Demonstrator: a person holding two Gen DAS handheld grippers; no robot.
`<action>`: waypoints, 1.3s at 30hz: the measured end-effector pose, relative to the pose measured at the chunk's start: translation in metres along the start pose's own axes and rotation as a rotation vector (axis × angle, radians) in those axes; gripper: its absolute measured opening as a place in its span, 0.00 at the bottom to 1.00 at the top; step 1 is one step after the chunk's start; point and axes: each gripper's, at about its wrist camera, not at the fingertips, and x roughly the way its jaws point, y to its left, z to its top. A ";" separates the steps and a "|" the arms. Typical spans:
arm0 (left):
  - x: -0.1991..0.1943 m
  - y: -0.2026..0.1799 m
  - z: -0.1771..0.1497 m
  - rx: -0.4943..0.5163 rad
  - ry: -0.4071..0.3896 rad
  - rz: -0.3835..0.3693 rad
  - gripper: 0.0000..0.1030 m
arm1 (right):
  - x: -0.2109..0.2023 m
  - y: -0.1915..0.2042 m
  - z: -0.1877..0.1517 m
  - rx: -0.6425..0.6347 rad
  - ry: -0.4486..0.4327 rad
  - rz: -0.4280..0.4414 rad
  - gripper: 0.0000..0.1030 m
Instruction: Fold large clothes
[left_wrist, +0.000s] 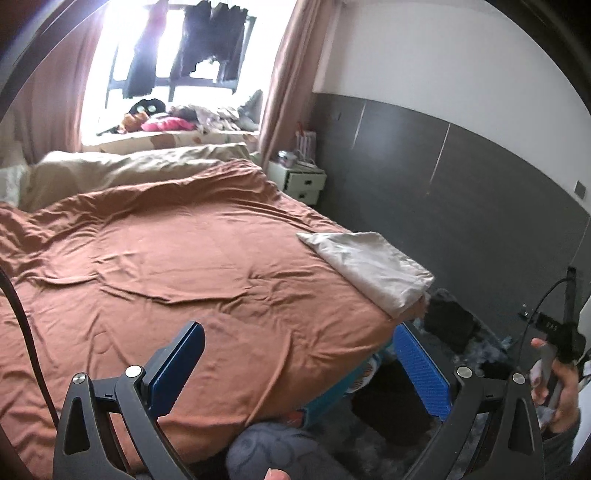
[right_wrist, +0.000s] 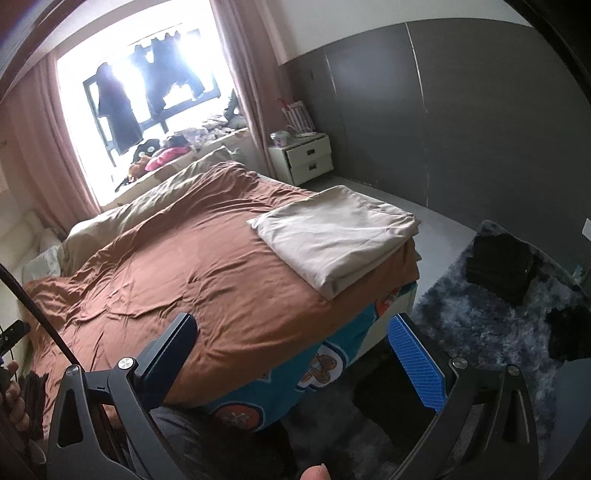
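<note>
A folded cream cloth (left_wrist: 369, 271) (right_wrist: 336, 236) lies flat on the near right corner of the bed, on the brown bedspread (left_wrist: 177, 266) (right_wrist: 192, 280). My left gripper (left_wrist: 295, 365) hangs over the bed's near edge, well short of the cloth, jaws wide apart and empty. My right gripper (right_wrist: 295, 362) is held above the bed's near corner, below the cloth in the right wrist view, jaws spread wide with nothing between its blue pads (right_wrist: 417, 362). A hand (left_wrist: 554, 387) holding the other gripper's handle shows at the right edge.
A beige duvet (left_wrist: 122, 170) lies at the bed's far end below a bright window with dark hanging clothes (left_wrist: 207, 40). A white nightstand (right_wrist: 303, 158) stands by the dark wall. Dark clothing (right_wrist: 498, 266) lies on a grey shaggy rug (right_wrist: 480, 332) right of the bed.
</note>
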 end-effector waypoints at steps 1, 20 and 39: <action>-0.008 0.001 -0.008 0.000 -0.009 0.006 1.00 | -0.003 0.000 -0.004 -0.007 -0.003 0.003 1.00; -0.117 -0.001 -0.134 -0.024 -0.159 0.144 1.00 | -0.065 0.014 -0.106 -0.101 -0.068 0.070 1.00; -0.146 -0.013 -0.182 -0.031 -0.202 0.224 1.00 | -0.060 0.037 -0.138 -0.168 -0.067 0.133 1.00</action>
